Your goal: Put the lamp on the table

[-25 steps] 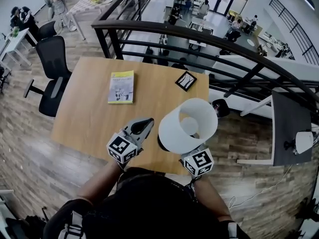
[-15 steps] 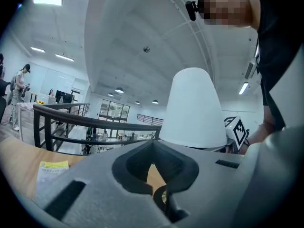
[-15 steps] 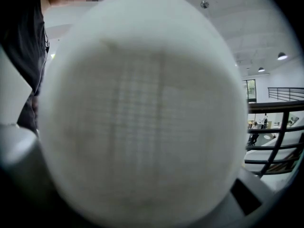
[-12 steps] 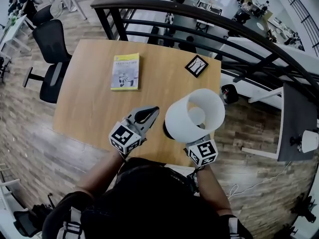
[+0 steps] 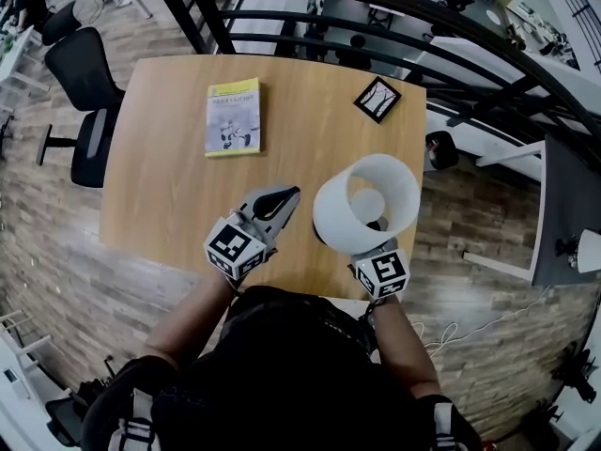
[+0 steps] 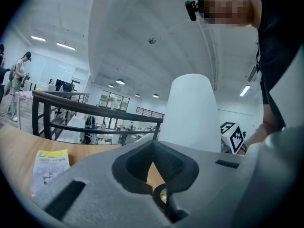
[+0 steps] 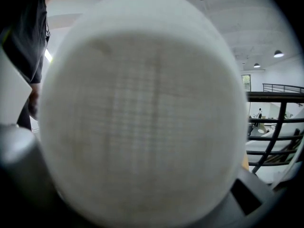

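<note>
The lamp (image 5: 366, 205) has a white drum shade and hangs over the near right part of the wooden table (image 5: 169, 186). My right gripper (image 5: 374, 256) grips it from below; its jaws are hidden under the shade. The shade (image 7: 142, 108) fills the right gripper view. My left gripper (image 5: 286, 195) is shut and empty, pointing across the table just left of the lamp. In the left gripper view the shade (image 6: 190, 113) rises beyond the closed jaws, with the right gripper's marker cube (image 6: 232, 137) beside it.
A yellow-edged booklet (image 5: 232, 116) lies at the table's far left. A black square coaster (image 5: 377, 100) lies at the far right corner. A dark railing (image 5: 394, 7) runs behind the table. An office chair (image 5: 80, 83) stands to its left.
Both grippers and the lamp have come further forward over the table's near edge. The lamp stays in the right gripper, and the left gripper stays shut.
</note>
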Available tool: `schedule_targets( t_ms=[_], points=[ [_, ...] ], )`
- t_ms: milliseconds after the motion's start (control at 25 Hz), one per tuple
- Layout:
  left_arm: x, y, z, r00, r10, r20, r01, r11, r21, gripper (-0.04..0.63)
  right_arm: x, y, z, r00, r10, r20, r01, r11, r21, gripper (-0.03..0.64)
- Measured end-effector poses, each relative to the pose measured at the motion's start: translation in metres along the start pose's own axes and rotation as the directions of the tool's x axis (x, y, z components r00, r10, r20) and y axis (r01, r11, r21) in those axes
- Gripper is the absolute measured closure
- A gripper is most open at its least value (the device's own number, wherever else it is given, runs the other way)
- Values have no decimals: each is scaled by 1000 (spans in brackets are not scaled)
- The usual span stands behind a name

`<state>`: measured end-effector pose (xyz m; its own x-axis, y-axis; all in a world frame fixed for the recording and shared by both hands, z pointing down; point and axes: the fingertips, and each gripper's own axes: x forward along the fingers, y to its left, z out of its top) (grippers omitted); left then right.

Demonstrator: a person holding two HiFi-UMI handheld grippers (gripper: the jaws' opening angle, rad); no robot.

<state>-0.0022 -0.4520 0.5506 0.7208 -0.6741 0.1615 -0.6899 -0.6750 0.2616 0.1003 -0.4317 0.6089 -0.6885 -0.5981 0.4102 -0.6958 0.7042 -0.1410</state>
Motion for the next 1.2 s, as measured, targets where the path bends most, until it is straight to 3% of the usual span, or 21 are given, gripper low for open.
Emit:
schedule_targets(
  t_ms=[280, 720, 1200],
  points=[
    [14, 10, -32, 998, -37, -49, 35, 999, -40, 588, 21, -11, -27, 999, -18, -32, 18, 1000, 11, 508],
    [31, 15, -76, 992, -60, -107, 55, 997, -44, 588, 41, -29, -69, 997, -9, -80, 11, 1000, 18, 506],
    [39, 19, -95, 988, -69, -138, 64, 997, -40, 588, 55, -36, -84, 996, 10, -83, -10, 1000, 3, 506]
  ],
)
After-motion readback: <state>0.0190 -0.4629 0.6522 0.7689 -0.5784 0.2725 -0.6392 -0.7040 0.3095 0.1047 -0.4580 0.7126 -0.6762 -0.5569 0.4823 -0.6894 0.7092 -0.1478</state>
